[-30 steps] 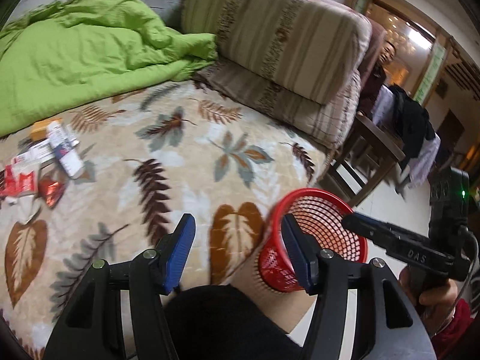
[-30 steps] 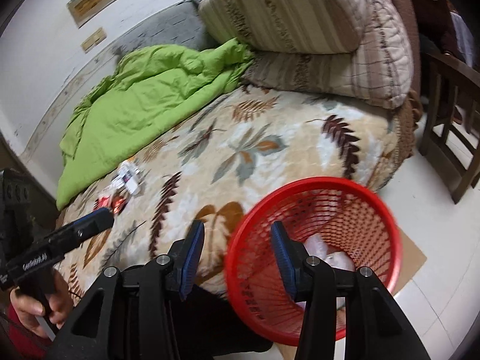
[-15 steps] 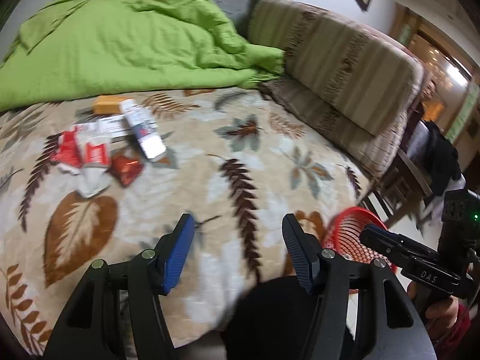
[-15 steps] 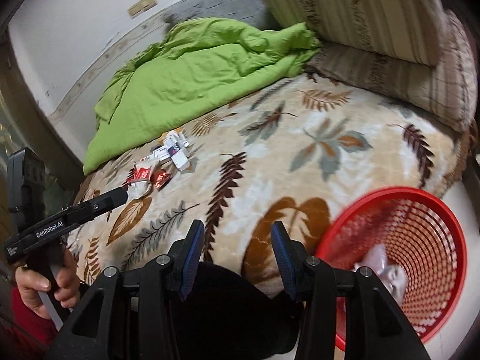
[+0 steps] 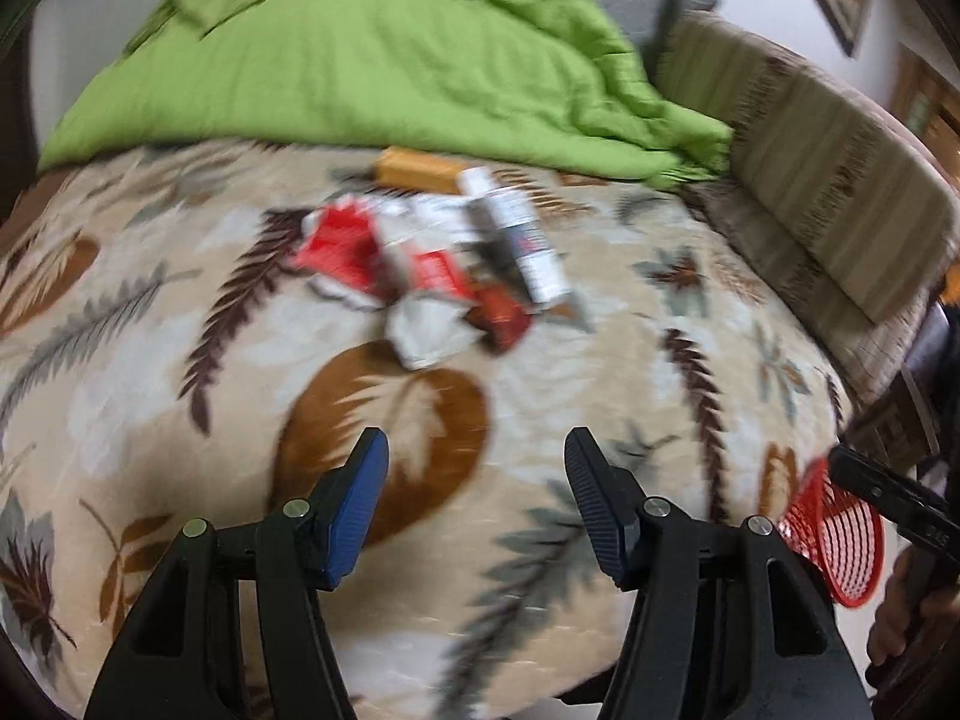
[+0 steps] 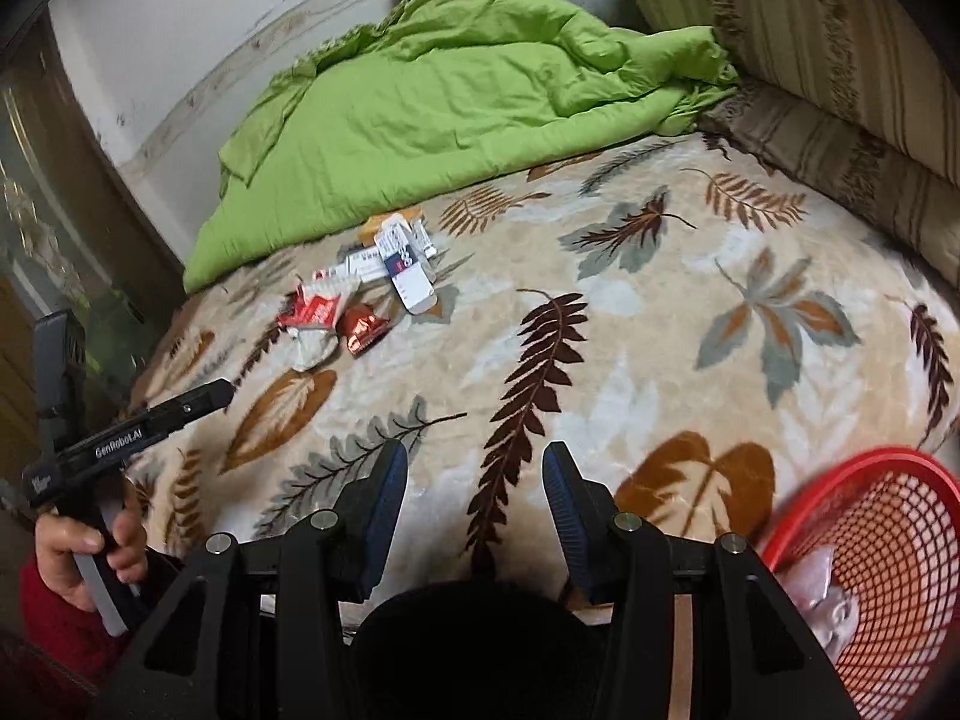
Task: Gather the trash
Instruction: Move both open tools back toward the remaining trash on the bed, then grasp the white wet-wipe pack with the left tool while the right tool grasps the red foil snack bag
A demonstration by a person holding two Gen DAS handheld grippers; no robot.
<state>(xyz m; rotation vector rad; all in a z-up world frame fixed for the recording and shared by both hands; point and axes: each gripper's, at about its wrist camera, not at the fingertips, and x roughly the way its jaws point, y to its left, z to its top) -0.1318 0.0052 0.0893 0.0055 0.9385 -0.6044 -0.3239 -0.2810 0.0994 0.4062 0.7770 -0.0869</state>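
Note:
A pile of trash [image 5: 432, 264] lies on the leaf-patterned bed blanket [image 5: 180, 396]: red and white wrappers, a crumpled white paper [image 5: 427, 330], a white carton [image 5: 516, 240] and an orange box [image 5: 420, 171]. The pile also shows in the right wrist view [image 6: 360, 294]. My left gripper [image 5: 477, 504] is open and empty, short of the pile. My right gripper [image 6: 474, 504] is open and empty over the blanket's near edge. A red mesh basket [image 6: 888, 576] with white trash inside stands at the lower right; it also shows in the left wrist view [image 5: 834, 546].
A green quilt [image 6: 456, 120] is heaped behind the trash. Striped cushions [image 6: 840, 60] line the right side of the bed. A wall and dark wooden frame [image 6: 72, 180] are at the left.
Both grippers have swung left from the red basket toward the trash pile. The basket has slid to the right edge of both views. Both stay open and empty.

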